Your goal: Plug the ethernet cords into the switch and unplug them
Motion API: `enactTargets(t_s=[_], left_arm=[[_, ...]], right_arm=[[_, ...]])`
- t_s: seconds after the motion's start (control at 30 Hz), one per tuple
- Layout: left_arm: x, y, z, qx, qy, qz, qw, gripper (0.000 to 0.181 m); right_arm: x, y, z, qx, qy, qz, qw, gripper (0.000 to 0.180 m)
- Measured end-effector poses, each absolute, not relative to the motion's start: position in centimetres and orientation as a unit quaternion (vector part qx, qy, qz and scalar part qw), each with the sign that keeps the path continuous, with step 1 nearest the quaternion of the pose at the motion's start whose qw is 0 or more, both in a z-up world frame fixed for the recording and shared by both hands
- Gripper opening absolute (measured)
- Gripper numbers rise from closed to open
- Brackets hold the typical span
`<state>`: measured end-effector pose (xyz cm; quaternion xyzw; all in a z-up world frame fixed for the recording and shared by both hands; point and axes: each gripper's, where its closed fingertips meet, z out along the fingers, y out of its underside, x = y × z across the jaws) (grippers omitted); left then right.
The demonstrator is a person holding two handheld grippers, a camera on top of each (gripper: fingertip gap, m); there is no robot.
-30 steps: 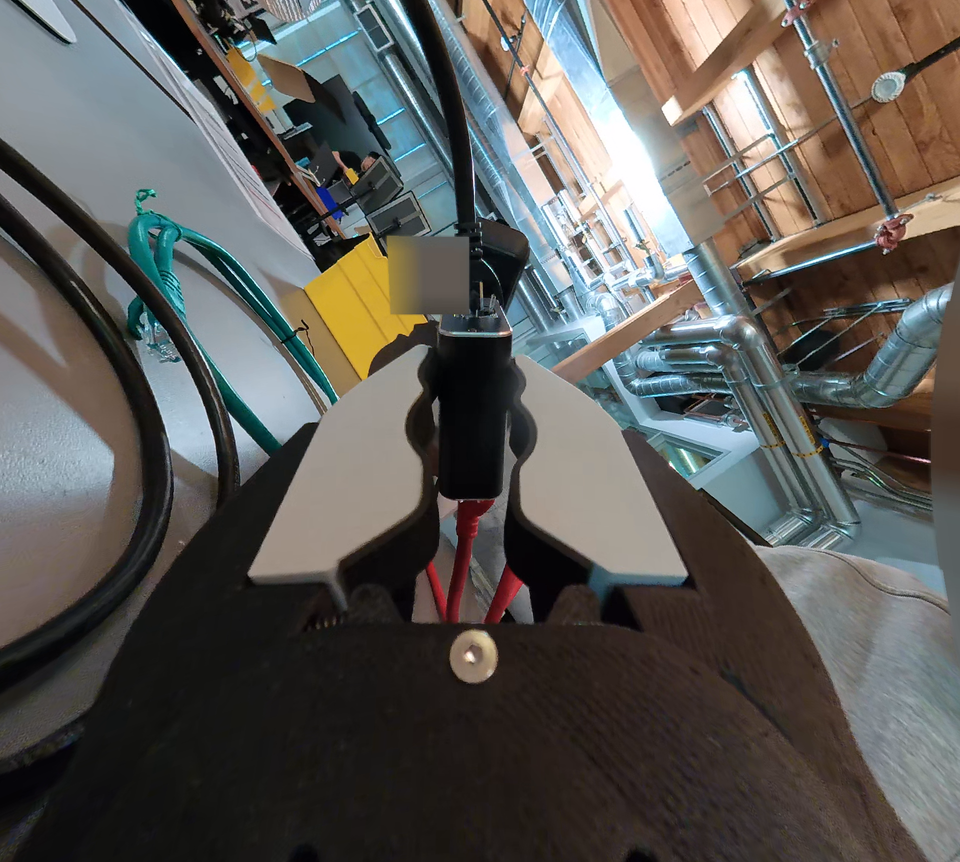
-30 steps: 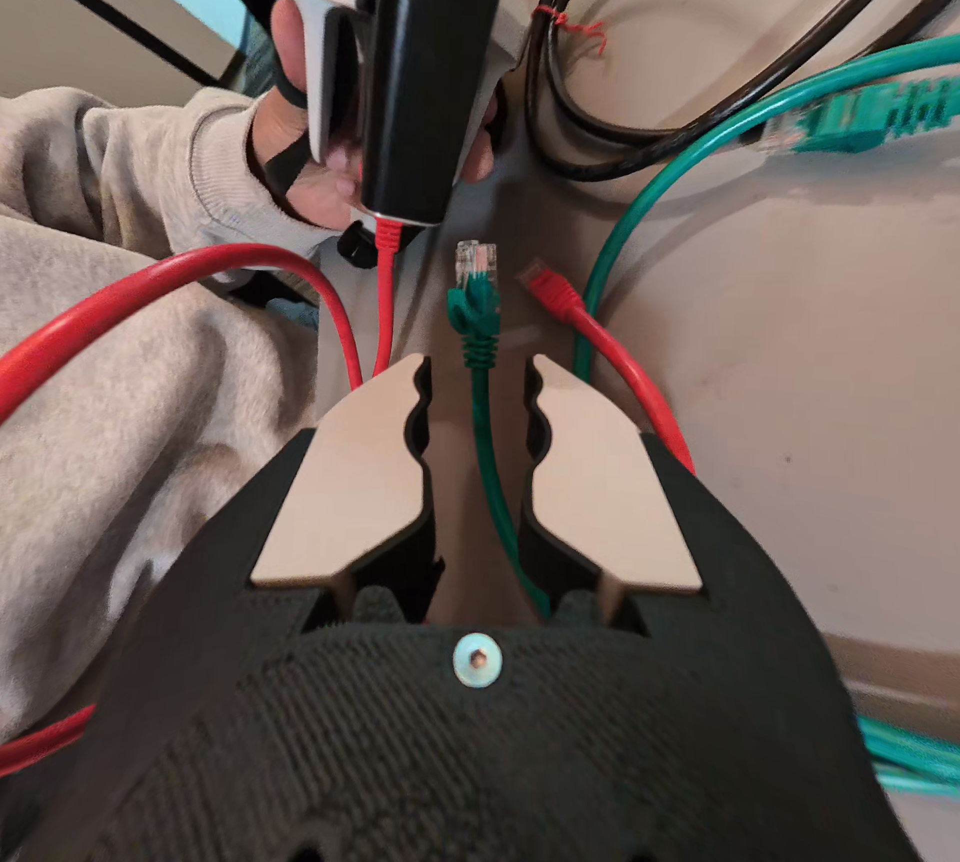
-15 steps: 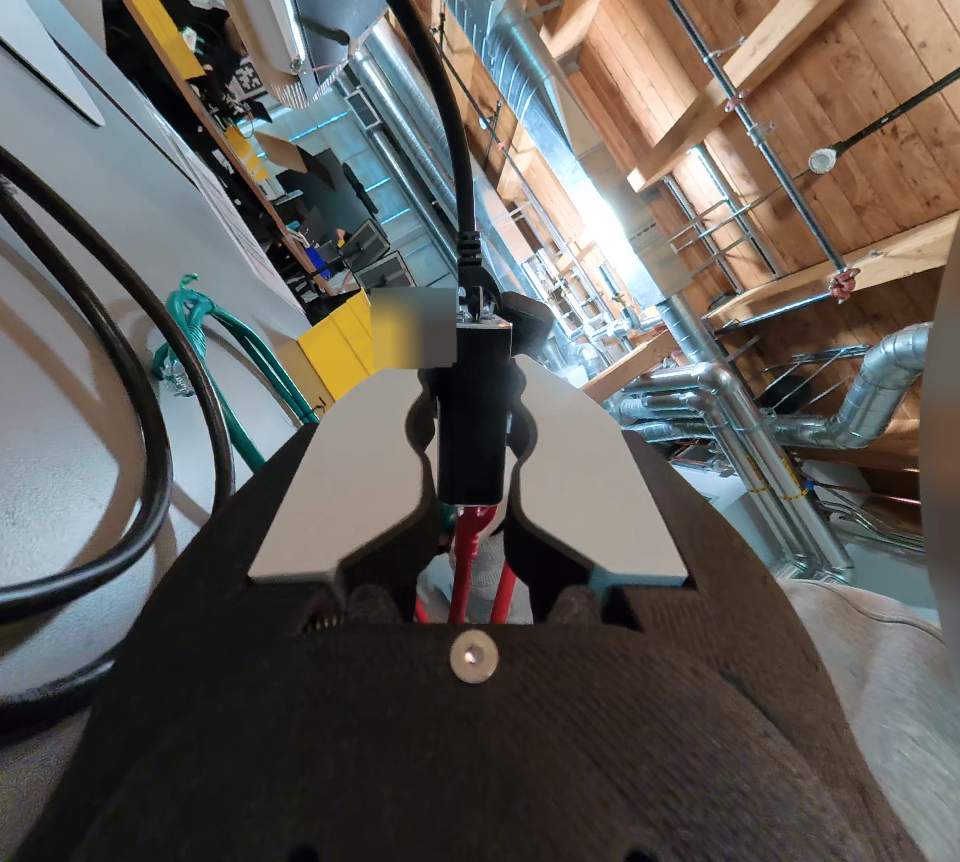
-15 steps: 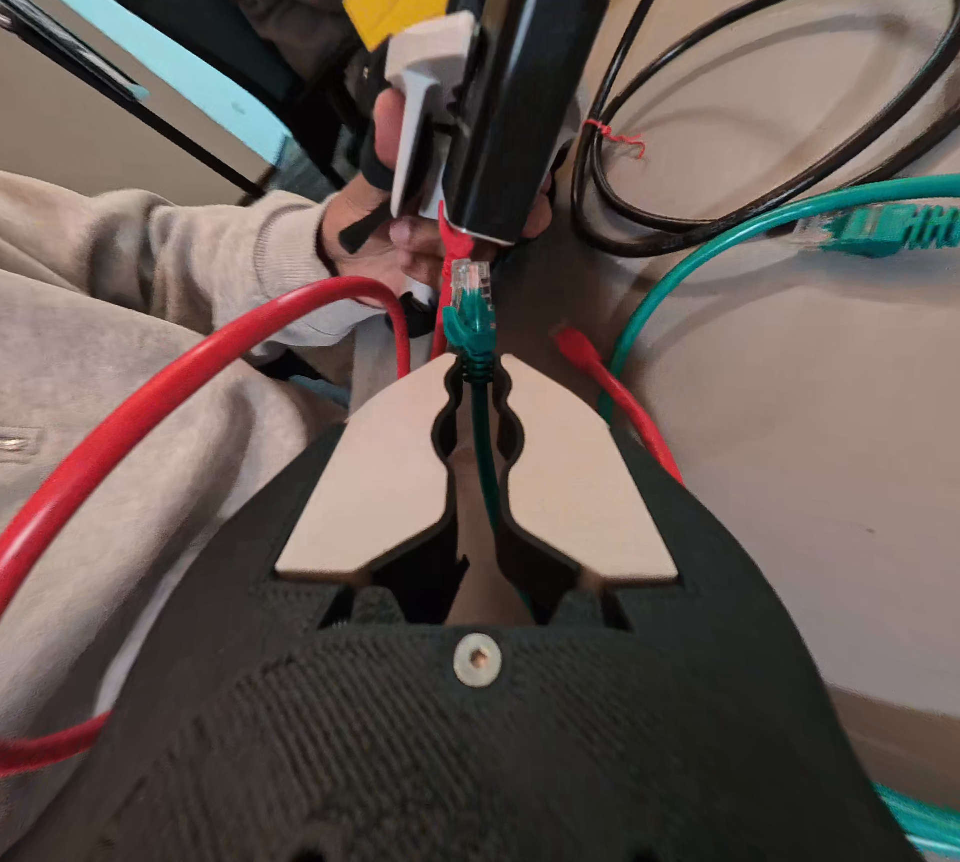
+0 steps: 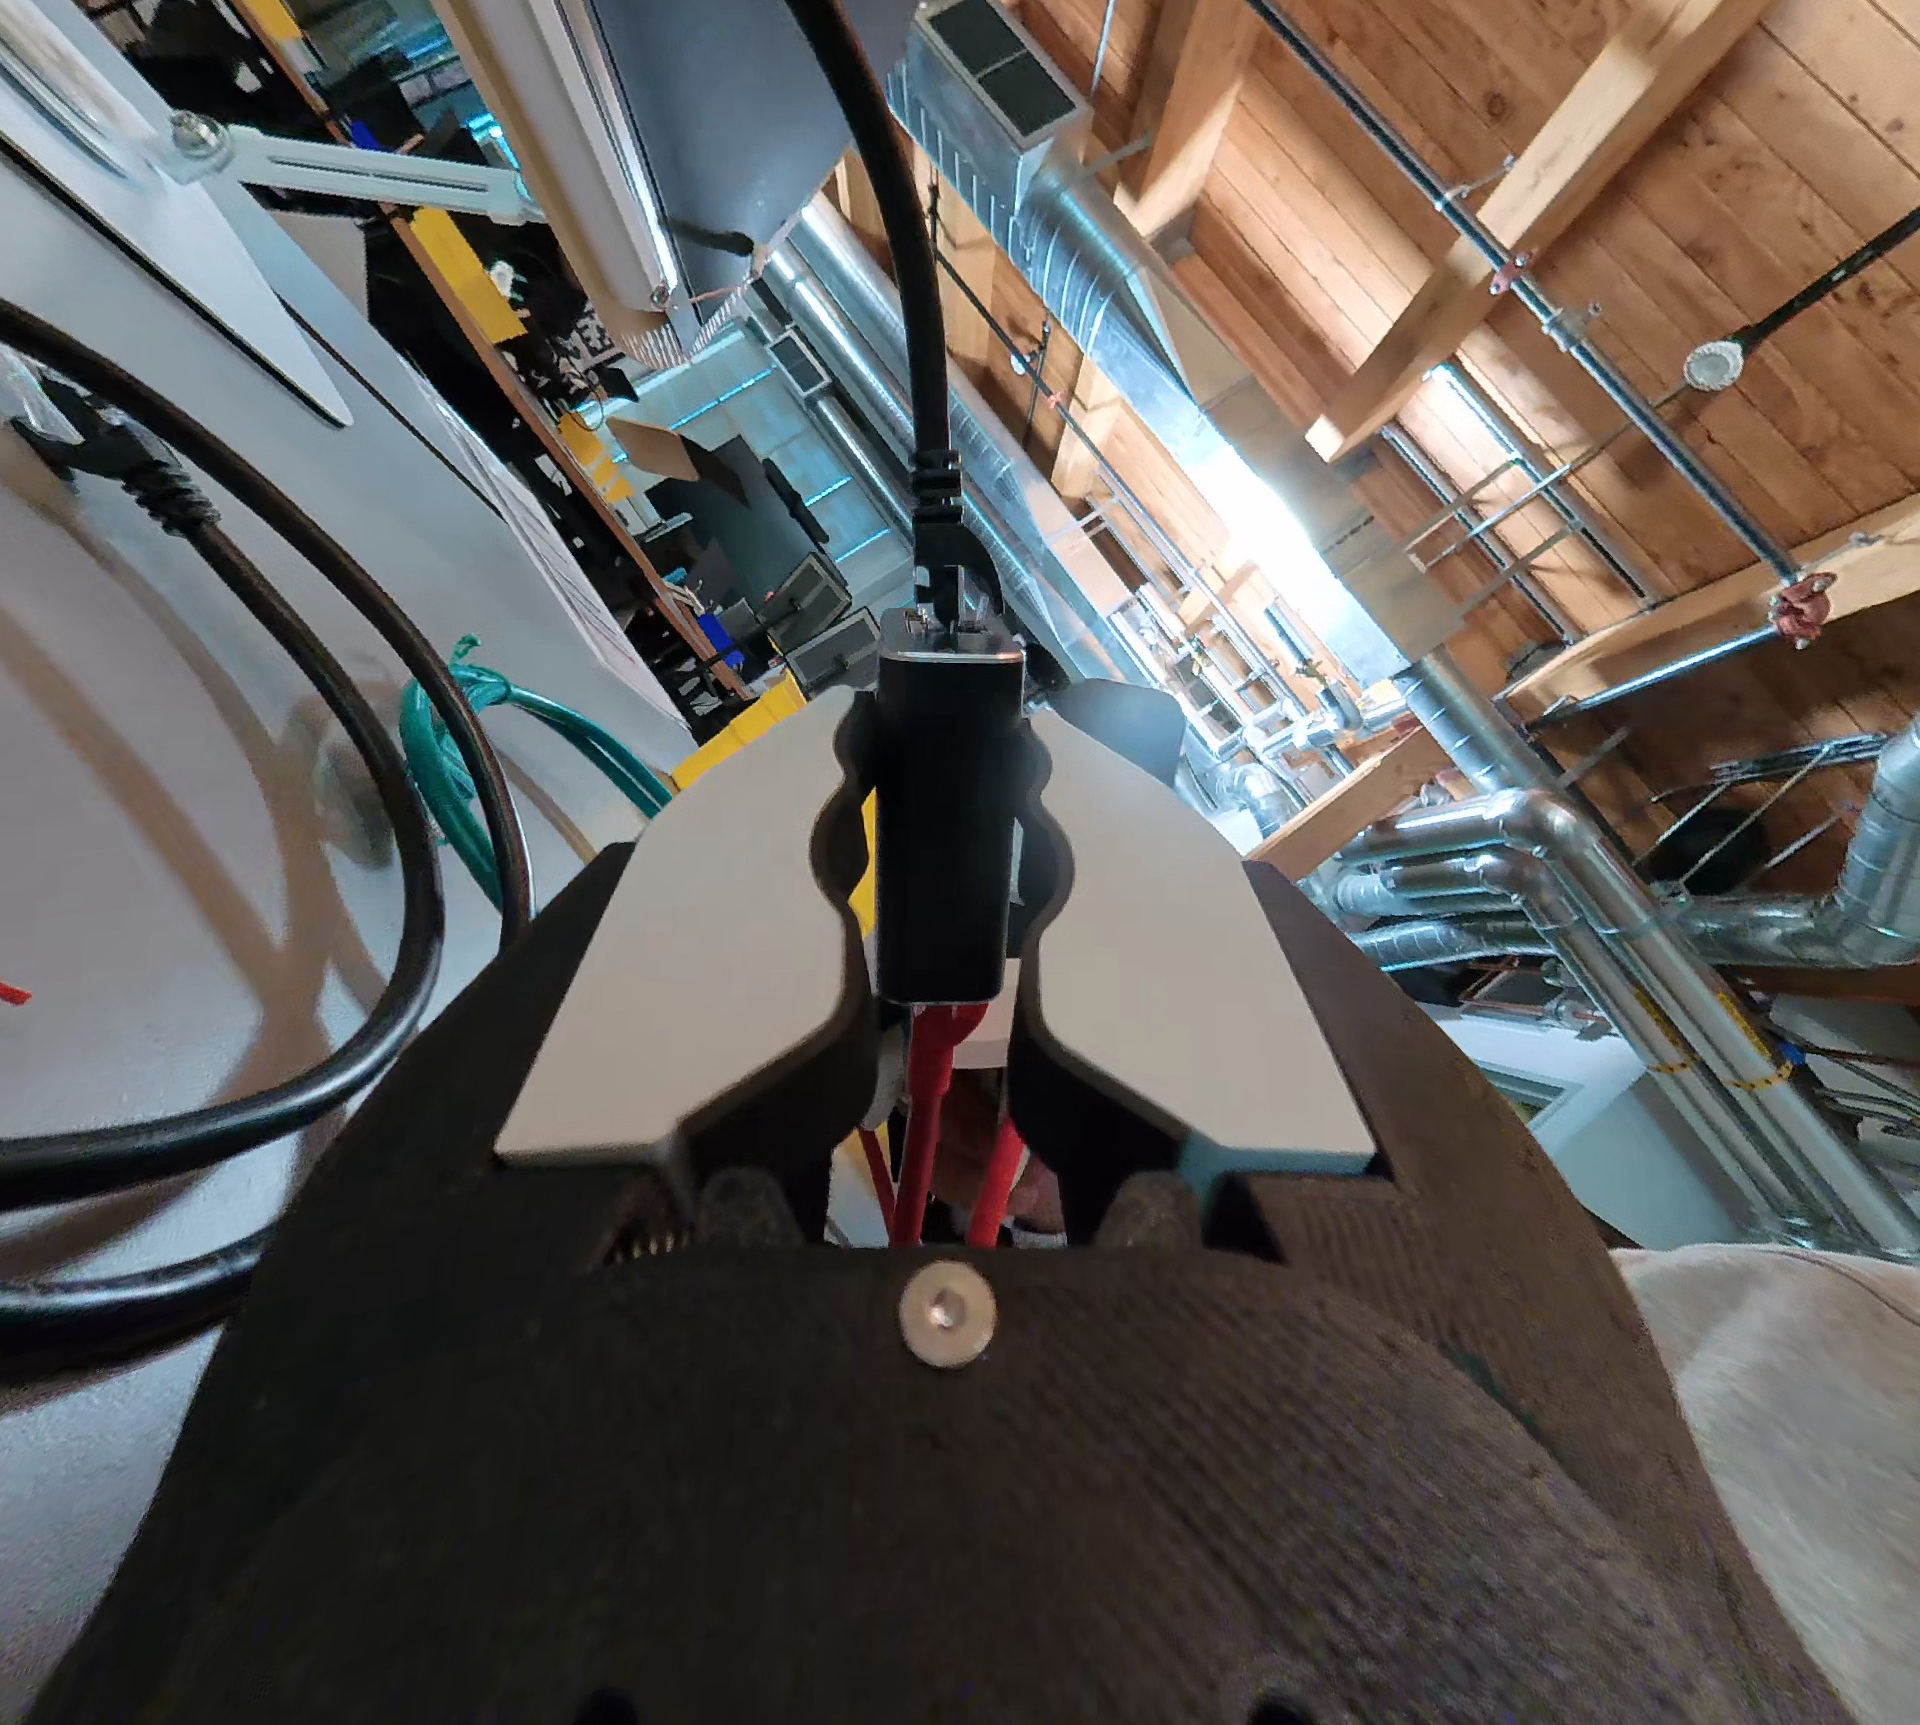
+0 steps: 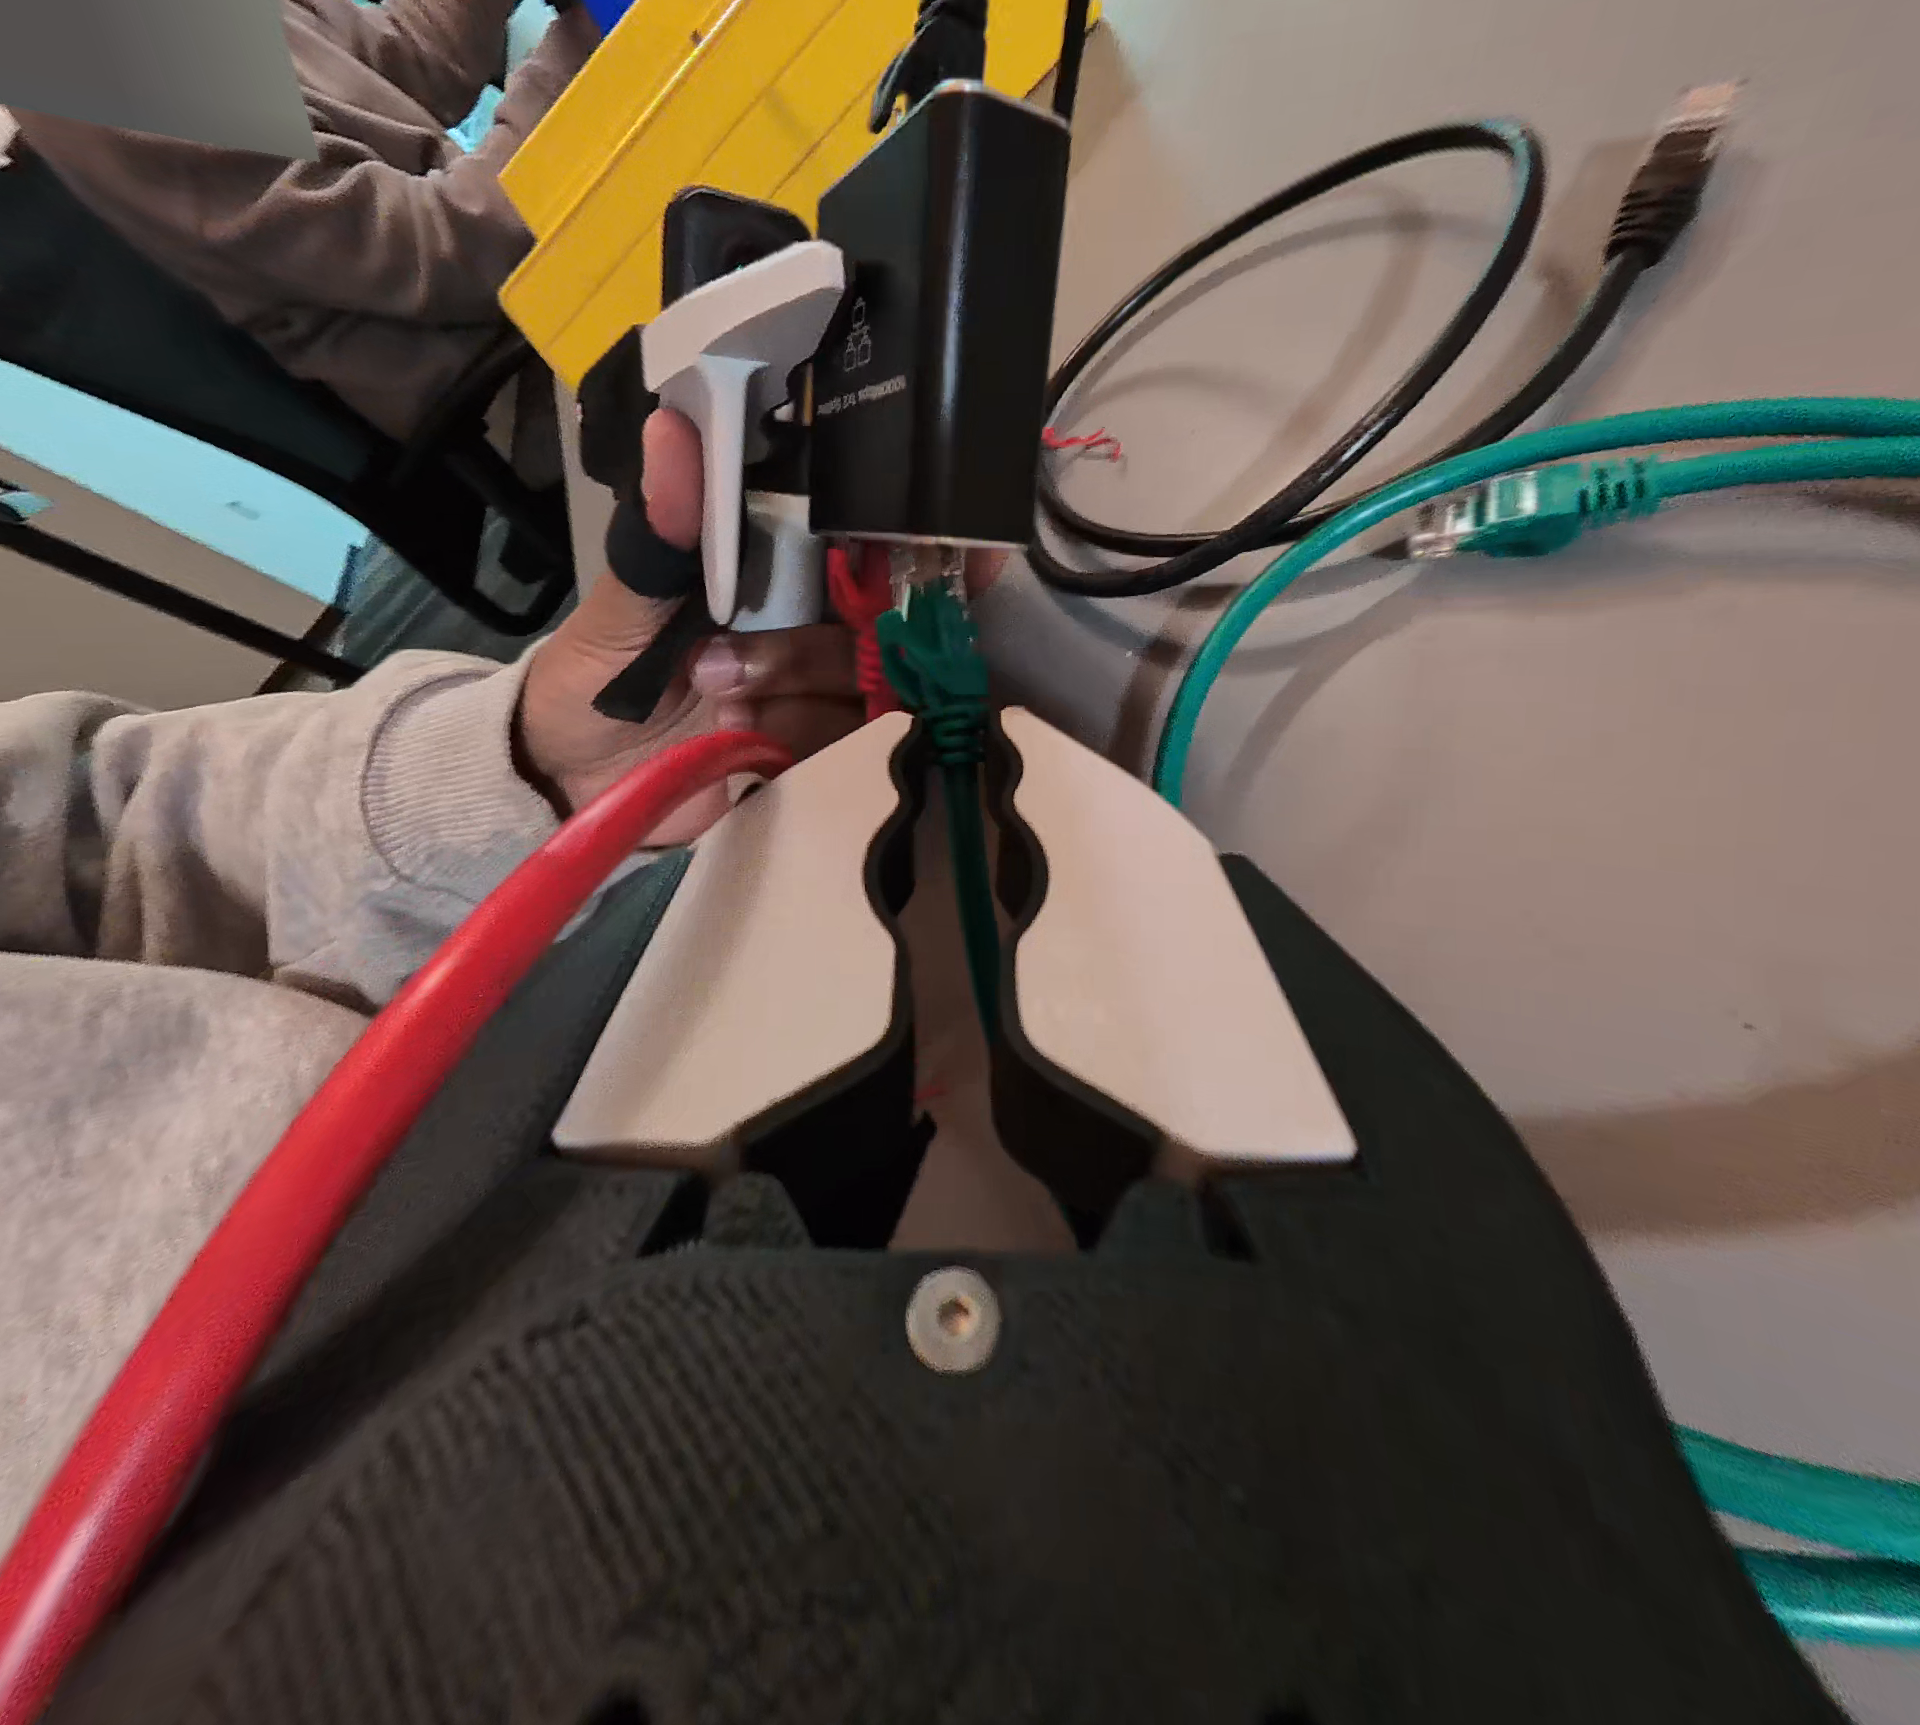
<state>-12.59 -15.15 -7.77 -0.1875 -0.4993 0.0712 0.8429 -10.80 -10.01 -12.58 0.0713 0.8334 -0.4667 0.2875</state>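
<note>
Left gripper (image 5: pixel 943 802) clamped on the black switch (image 6: pixel 940 325), held upright off the table (image 6: pixel 1455 844). Right gripper (image 6: pixel 951 730) closed on the green ethernet cord (image 6: pixel 940 667), its plug at the switch's lower ports beside a red cord (image 6: pixel 857 605).

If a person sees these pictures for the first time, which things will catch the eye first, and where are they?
First, the black switch at the centre, clamped upright in the left gripper. Just below it, the right gripper pinches a green ethernet cord with its plug at the switch's underside. A thick red cable sweeps across the lower left.
</note>
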Motion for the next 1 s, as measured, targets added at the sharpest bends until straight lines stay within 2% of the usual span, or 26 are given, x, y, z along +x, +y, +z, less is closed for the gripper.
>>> enactTargets(t_s=[0.27, 0.73, 1.0], left_arm=[[-12.6, -14.6, -7.7, -0.200, -0.505, 0.104, 0.833, 0.025], [-12.9, -13.6, -8.2, -0.255, -0.526, 0.092, 0.806, 0.026], [-13.0, -13.1, -8.3, -0.264, -0.524, 0.051, 0.808, 0.027]], right_arm=[[-11.6, -10.4, -12.3, 0.099, 0.826, -0.494, 0.252, 0.010], [-11.4, -9.8, -12.5, 0.085, 0.809, -0.490, 0.314, 0.010], [-11.6, -9.5, -12.2, 0.066, 0.814, -0.490, 0.305, 0.009]])
